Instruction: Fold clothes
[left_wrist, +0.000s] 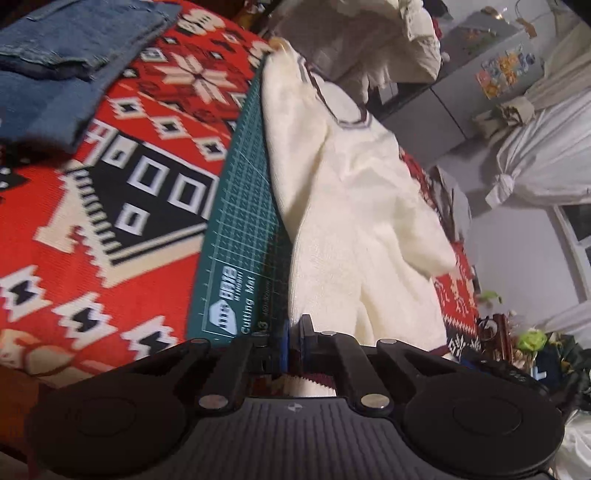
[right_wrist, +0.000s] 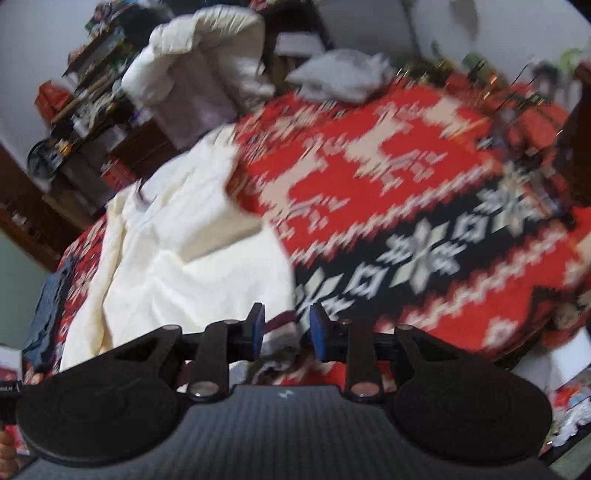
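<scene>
The cream-white knitted sweater with a dark maroon trim at neck and hem (left_wrist: 354, 206) lies stretched lengthwise over a dark green gridded cutting mat (left_wrist: 240, 229), which sits on a red, black and cream patterned woven blanket (left_wrist: 92, 229). The left gripper (left_wrist: 294, 341) has its blue-padded fingers drawn close together on the sweater's near hem edge, pinching the cloth between them. In the right wrist view the same sweater (right_wrist: 177, 251) appears rumpled on the left part of the blanket (right_wrist: 424, 184), though this view is blurred. The right gripper (right_wrist: 286, 332) stands with its blue pads moderately apart, and a bunched bit of the trimmed hem lies in the gap between them; whether the pads touch it cannot be told. A folded blue denim garment (left_wrist: 66, 62) rests on the blanket, beside the mat's far end. A pale grey crumpled cloth (right_wrist: 343, 77) lies at the blanket's far edge.
</scene>
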